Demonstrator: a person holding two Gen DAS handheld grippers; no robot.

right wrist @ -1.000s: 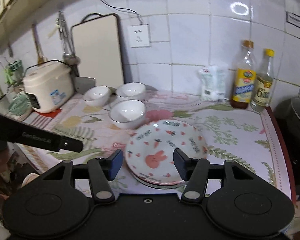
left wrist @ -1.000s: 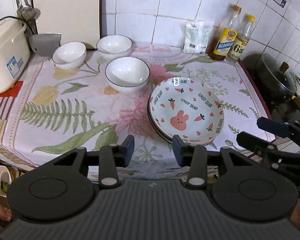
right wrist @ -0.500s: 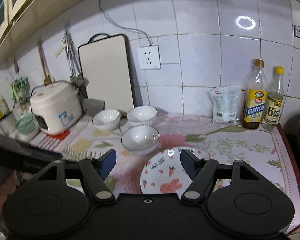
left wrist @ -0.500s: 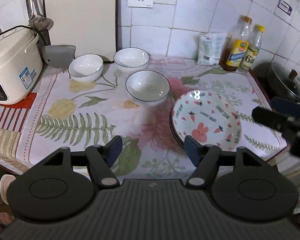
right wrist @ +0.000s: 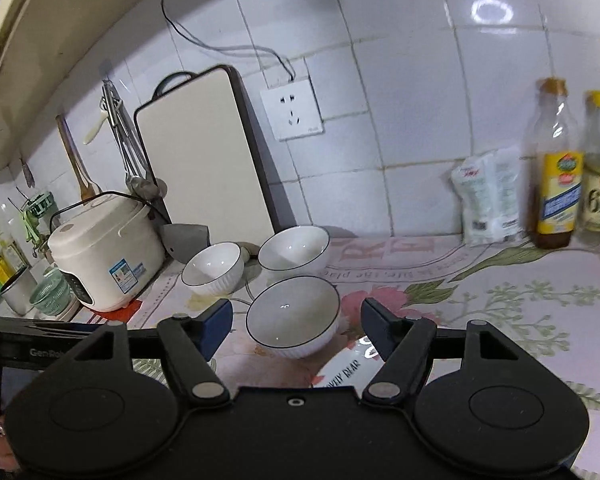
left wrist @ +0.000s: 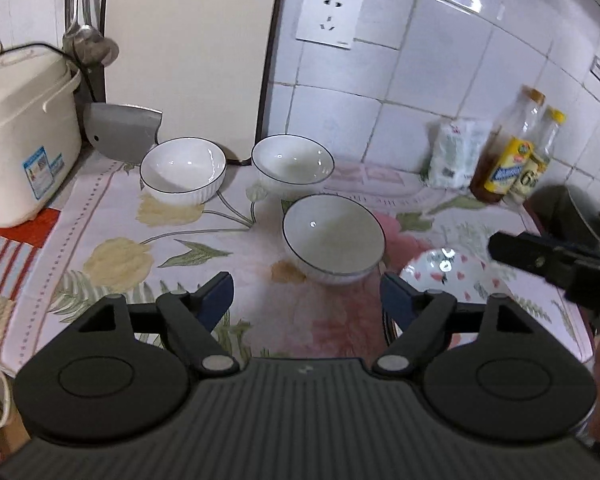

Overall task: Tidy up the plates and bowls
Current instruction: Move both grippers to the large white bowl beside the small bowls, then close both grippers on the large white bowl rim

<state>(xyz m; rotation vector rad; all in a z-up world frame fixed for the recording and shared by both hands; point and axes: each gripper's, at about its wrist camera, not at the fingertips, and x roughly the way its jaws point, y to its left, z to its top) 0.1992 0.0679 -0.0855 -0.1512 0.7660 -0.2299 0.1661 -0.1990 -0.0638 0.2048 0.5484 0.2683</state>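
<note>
Left wrist view: flowered cloth (left wrist: 112, 216) covers the counter, likely to protect it and keep the dishes from sliding. Cutting board (left wrist: 188, 48) leans upright on the tiled wall at 12 o'clock, parked out of the work area. Rice cooker (left wrist: 20, 144) sits at 9 o'clock by the cloth's edge. Patterned plates (left wrist: 444, 276) lie at 3 o'clock, stacked from what shows — half hidden behind the right finger of this tool. Three white bowls stand apart, not nested: near bowl (left wrist: 334, 238) at centre, back-right bowl (left wrist: 293, 164) at 12, back-left bowl (left wrist: 183, 170) at 11. My read: bowls are yet to be gathered into one stack. Two bottles (left wrist: 516, 152) and a bag (left wrist: 454, 156) are tucked against the wall at 2 o'clock.

Left gripper (left wrist: 306, 296) has its jaws spreading apart, nothing between them, pads clear of everything — lined up just short of the near bowl, seemingly readying for its rim. Right gripper (right wrist: 296, 320) stands wide with no contact; the near bowl (right wrist: 294, 316) shows in its gap but lies beyond the tips. Neither tool holds a dish.
</note>
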